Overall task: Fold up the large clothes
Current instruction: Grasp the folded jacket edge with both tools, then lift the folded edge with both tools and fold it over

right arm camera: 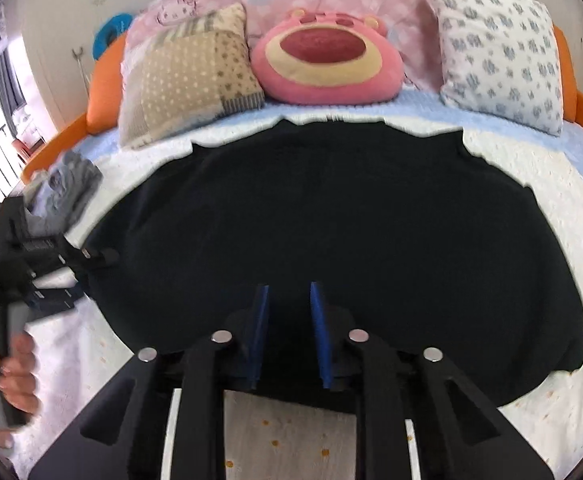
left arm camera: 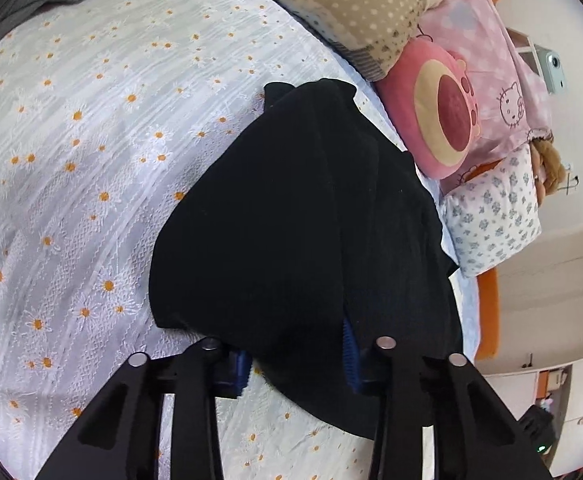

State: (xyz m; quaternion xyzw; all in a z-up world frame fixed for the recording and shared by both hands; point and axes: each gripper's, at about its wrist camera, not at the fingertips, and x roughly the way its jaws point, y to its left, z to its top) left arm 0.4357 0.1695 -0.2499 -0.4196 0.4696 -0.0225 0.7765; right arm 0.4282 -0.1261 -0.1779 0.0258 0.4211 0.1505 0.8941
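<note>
Black cloth, a large dark garment (right arm camera: 331, 216), lay spread wide over the daisy-print bedspread (left arm camera: 71, 200), its near hem rumpled and its far edge close to the pillows. The left gripper (left arm camera: 295, 354) stood spread, fabric draped between its blue pads. The right gripper (right arm camera: 289, 332) hung over the near hem, parted, nothing pinched. A pink bear cushion (right arm camera: 323, 60) sat between two patterned pillows.

A bed with an orange frame (right arm camera: 103, 92), covered by a white daisy-print spread (left arm camera: 71, 200). On it lie a black garment (right arm camera: 331, 220), 2 pillows, one dotted beige (right arm camera: 187, 76), one blue-flowered (right arm camera: 499, 52), a pink bear cushion (right arm camera: 323, 60) and grey clothes (right arm camera: 71, 188).
</note>
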